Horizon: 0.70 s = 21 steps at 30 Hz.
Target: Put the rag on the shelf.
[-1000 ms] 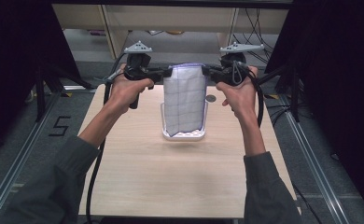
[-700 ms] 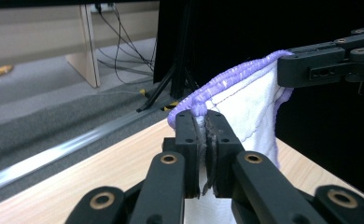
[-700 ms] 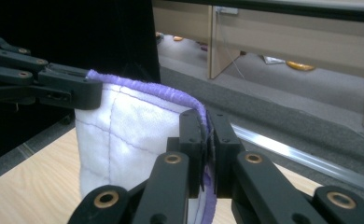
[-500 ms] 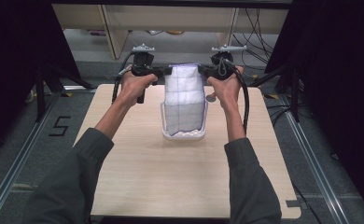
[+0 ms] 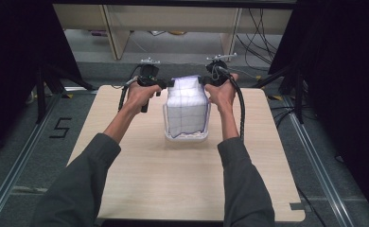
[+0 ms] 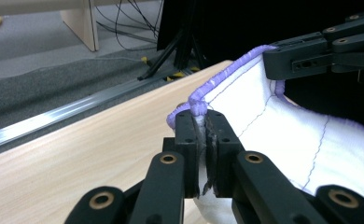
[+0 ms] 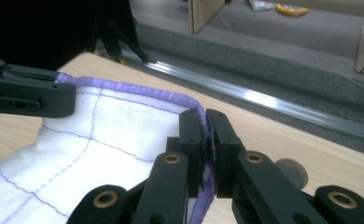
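The white quilted cloth with purple stitched grid lines and a purple bound hem [image 5: 187, 106] hangs as a sheet over the clear plastic tub [image 5: 186, 136], which sits toward the far edge of the pale wood counter [image 5: 173, 179], midway between its left and right edges. The cloth's lower part drops into the tub while its top hem is stretched level between the two grippers.

The left gripper [image 6: 204, 122] is clamped on the top left corner of the cloth, its jaws pressed together with the hem bunched between them. The right gripper [image 7: 205, 125] is likewise clamped on the top right corner, the purple hem running down between its jaws.

The cloth looks light, soft and limp: it sags and folds wherever it is not pulled taut, so it will likely drape rather than keep a shape. The thick hem at the corners seems the best hold, since the binding gives the jaws a ridge to bite and is less likely to slip than the plain fluffy middle. Keeping both corners apart should keep it flat.
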Tool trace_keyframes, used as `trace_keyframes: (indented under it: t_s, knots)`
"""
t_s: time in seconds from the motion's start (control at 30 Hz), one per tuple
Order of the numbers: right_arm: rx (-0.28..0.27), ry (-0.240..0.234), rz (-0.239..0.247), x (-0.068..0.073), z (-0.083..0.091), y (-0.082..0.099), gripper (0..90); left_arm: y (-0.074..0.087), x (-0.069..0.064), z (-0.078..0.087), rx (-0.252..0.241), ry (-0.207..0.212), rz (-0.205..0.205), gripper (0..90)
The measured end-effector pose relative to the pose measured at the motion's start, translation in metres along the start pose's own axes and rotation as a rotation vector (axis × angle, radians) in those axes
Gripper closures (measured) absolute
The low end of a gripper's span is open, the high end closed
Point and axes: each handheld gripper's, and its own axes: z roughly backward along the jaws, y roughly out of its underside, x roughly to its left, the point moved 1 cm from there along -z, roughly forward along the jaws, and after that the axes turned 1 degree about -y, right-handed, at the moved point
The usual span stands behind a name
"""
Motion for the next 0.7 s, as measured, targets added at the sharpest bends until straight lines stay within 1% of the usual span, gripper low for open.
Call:
trace_keyframes:
  t_s: [0.03,0.07,0.1,0.17,0.2,0.23,0.27,0.3,0.37,0.4,0.43,0.47,0.5,0.53,0.57,0.6,0.63,0.67,0.7]
  knots:
    - [0.0,0.0,0.0,0.0,0.0,0.0,85.8,0.0,0.0,0.0,0.0,0.0,0.0,84.1]
    - [0.014,0.005,-0.007,0.001,-0.002,0.001,85.7,0.001,0.001,-0.001,0.005,0.009,0.003,84.1]
    - [0.028,0.002,-0.007,-0.001,-0.003,0.001,85.6,0.002,0.002,-0.002,0.008,0.008,0.005,84.1]
    - [0.034,0.0,-0.005,-0.002,-0.005,0.002,85.4,0.005,0.003,-0.003,0.02,0.008,0.006,84.0]
    - [0.05,0.001,-0.014,-0.001,-0.006,0.003,85.2,0.007,0.003,-0.003,0.023,0.008,0.009,83.9]
    - [0.054,0.0,-0.002,-0.001,-0.008,0.003,85.1,0.008,0.003,-0.004,0.028,0.008,0.007,83.9]
    - [0.059,0.0,0.001,-0.001,-0.008,0.004,85.0,0.01,0.003,-0.005,0.036,0.009,0.008,83.8]
    - [0.067,0.003,-0.012,0.0,-0.008,0.004,84.6,0.012,0.003,-0.005,0.042,0.012,0.011,83.7]
    - [0.072,0.008,0.008,-0.003,-0.009,0.006,83.0,0.015,0.003,-0.006,0.054,0.017,0.012,82.8]
    - [0.088,0.01,-0.01,-0.003,-0.01,0.007,81.3,0.017,0.003,-0.007,0.06,0.013,0.005,82.2]
    - [0.104,0.023,0.007,-0.008,-0.012,0.009,79.6,0.019,0.002,-0.008,0.068,0.015,0.002,81.7]
    - [0.104,0.023,0.007,-0.008,-0.012,0.009,79.6,0.019,0.002,-0.008,0.068,0.015,0.002,81.0]
    - [0.107,0.021,-0.003,-0.011,-0.012,0.011,79.2,0.02,0.002,-0.008,0.069,0.017,0.003,81.0]
    - [0.105,0.027,-0.016,-0.014,-0.012,0.012,76.4,0.021,0.003,-0.008,0.067,0.016,0.013,78.1]
    - [0.115,0.025,-0.022,-0.017,-0.011,0.014,73.1,0.021,0.004,-0.007,0.079,0.017,0.006,73.7]
    - [0.111,0.028,-0.051,-0.017,-0.009,0.015,72.1,0.021,0.005,-0.006,0.07,0.011,0.016,68.2]
    - [0.105,0.027,-0.031,-0.02,-0.008,0.015,71.5,0.021,0.009,-0.003,0.057,0.001,0.05,64.5]
    - [0.105,0.027,-0.031,-0.02,-0.008,0.015,71.5,0.021,0.009,-0.003,0.057,0.001,0.05,60.0]
    - [0.1,0.02,-0.022,-0.021,-0.006,0.015,70.6,0.021,0.011,-0.001,0.052,0.005,0.078,60.0]
